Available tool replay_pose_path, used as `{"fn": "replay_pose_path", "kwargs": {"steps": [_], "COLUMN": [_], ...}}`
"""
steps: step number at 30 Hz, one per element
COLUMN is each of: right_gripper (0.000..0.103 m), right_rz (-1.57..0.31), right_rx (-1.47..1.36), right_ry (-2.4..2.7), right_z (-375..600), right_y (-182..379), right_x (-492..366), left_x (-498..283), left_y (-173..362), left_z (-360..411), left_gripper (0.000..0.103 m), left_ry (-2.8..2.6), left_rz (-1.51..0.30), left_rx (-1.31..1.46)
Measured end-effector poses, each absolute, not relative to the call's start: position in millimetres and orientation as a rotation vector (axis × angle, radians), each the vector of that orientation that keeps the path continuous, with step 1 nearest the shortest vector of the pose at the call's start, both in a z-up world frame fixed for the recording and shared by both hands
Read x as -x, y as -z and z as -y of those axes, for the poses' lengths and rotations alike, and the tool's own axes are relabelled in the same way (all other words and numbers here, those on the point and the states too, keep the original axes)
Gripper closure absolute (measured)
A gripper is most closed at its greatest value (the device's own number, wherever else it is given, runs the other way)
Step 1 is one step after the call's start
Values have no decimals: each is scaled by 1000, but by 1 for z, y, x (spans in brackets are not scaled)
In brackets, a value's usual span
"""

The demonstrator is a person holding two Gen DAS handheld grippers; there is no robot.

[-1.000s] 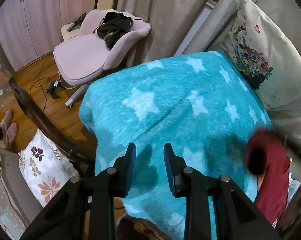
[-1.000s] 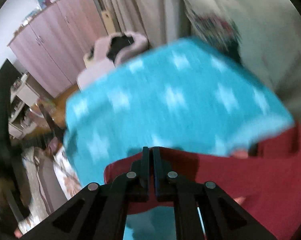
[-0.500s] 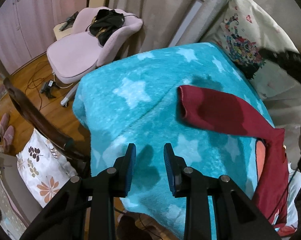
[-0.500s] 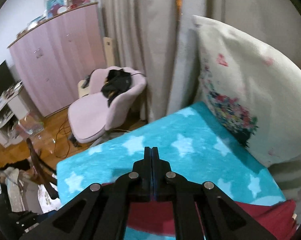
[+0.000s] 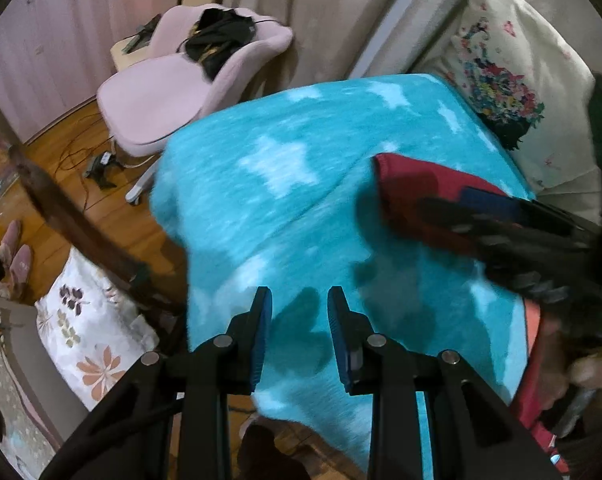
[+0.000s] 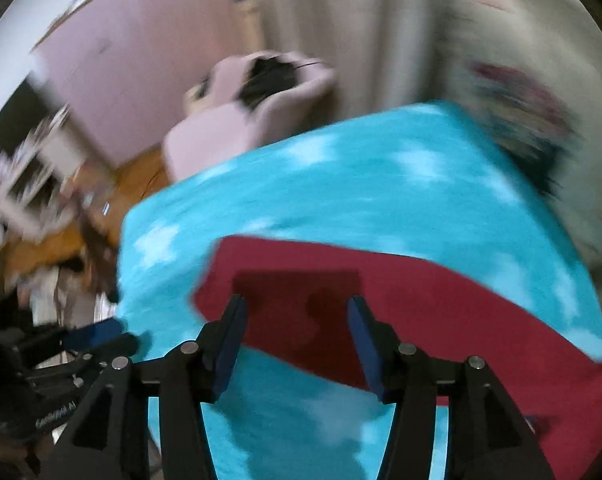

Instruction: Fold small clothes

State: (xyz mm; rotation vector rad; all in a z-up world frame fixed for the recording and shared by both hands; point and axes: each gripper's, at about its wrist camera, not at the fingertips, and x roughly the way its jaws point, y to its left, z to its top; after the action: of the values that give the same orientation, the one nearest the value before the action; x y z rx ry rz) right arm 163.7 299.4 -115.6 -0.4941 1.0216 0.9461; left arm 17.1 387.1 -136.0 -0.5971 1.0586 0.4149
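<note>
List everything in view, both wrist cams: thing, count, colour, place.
red garment: 1, dark red, lying on the blanket's right part, one end hanging over the near right edge
blanket: 1, turquoise with pale stars, covering the work surface
cushion: 1, cream with a floral print, behind the blanket on the right
chair: 1, pink, on the floor to the far left
dark clothing: 1 heap, black, on the chair's back
floral pillow: 1, white, low on the left
slippers: 1 pair, pink, floor at the left edge
left claw: open, over the blanket's near edge
right claw: open, over the garment

Left gripper (image 5: 295, 334) and right gripper (image 6: 297, 338) both gape, empty.
</note>
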Motion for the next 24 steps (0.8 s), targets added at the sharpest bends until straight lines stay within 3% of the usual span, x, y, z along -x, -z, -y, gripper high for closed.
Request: {"fn": "replay_pose_path", "kwargs": {"steps": [4,5,6,8,17,24], "right_gripper": [42,48,76,94,95,95], "right_rz": [-960,-936,-961,-1003,-676,-731], "right_rx": [702,660,616,545,318,195], "right_ry": [-857,-867,-852,-865,-832,-717], "right_z": [-340,-338,-335,-332,-304,-188], "right_y": [158,156,156,147,5,-12], "right_x": [-146,-148,-155,-168,-190,-215], "left_x": [6,10,14,17,-23,-55], "left_y": [138,138,137,137,124,118], "left_z": [-399,-401,-403,-407,-378,-341], "left_gripper": [75,75,75,75,71,70], "left_ry": [-457,-465,-471,-476,-340,-222], "left_rz": [-1062,-1058,-1052,-1044,-1011,-1013], "left_rx": [628,634,637,648,594,540]}}
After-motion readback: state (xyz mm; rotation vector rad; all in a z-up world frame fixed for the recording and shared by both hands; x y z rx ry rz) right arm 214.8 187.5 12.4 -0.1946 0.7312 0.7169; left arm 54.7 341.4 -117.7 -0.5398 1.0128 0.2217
